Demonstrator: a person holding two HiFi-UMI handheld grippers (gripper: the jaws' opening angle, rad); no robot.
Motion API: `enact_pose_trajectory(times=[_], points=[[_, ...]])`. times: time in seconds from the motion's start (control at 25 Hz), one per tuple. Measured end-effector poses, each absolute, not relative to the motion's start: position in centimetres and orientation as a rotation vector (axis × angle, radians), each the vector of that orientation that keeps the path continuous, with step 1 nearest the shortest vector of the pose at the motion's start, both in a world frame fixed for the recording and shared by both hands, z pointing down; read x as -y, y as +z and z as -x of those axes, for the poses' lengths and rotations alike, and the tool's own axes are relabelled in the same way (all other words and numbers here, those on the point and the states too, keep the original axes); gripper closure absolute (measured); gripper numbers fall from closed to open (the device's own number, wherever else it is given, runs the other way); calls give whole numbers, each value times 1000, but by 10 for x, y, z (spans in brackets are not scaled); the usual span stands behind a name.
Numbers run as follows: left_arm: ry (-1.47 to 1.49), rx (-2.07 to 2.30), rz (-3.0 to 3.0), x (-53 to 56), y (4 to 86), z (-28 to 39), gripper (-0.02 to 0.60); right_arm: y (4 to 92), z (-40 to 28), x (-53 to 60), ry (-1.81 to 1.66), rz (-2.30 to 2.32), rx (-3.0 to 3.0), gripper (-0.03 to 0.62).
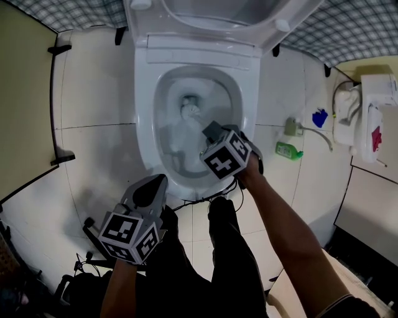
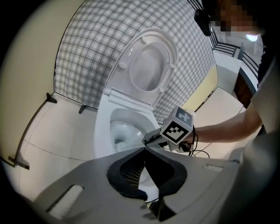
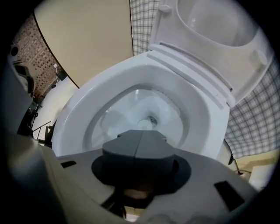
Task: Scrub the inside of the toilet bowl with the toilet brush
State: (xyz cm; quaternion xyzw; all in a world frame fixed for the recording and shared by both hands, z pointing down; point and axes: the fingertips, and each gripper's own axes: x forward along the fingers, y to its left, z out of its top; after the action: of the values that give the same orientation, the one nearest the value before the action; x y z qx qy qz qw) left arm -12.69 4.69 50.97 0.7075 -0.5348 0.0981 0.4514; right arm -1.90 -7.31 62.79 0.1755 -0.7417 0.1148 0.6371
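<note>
The white toilet [image 1: 144, 112] stands with its lid [image 1: 205, 12] raised, also seen in the left gripper view [image 2: 103, 131]. My right gripper [image 1: 211, 132] hangs over the bowl's near right side, pointing down into it. Its jaws meet at a seam in the right gripper view [image 3: 139, 139], and a brownish piece shows behind them. A pale brush head [image 1: 189, 110] lies by the drain; it also appears in the right gripper view [image 3: 148, 122]. My left gripper [image 1: 154, 181] hovers in front of the bowl's near rim with its tips together [image 2: 144, 149] and nothing held.
A green bottle [image 1: 289, 150] and a blue item [image 1: 319, 117] lie on the tiled floor right of the toilet. A white fixture [image 1: 373, 115] with a hose stands at the far right. A tan partition [image 1: 25, 105] is at left. My dark-trousered legs [image 1: 217, 248] and cables are below.
</note>
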Motion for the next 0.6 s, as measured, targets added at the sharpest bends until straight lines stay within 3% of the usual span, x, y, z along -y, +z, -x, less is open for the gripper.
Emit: enact_pose_trajectory(times=[0.6], points=[[231,1336,-1721,-56,514,128,572,653,32,97,326,-445,1667,424]])
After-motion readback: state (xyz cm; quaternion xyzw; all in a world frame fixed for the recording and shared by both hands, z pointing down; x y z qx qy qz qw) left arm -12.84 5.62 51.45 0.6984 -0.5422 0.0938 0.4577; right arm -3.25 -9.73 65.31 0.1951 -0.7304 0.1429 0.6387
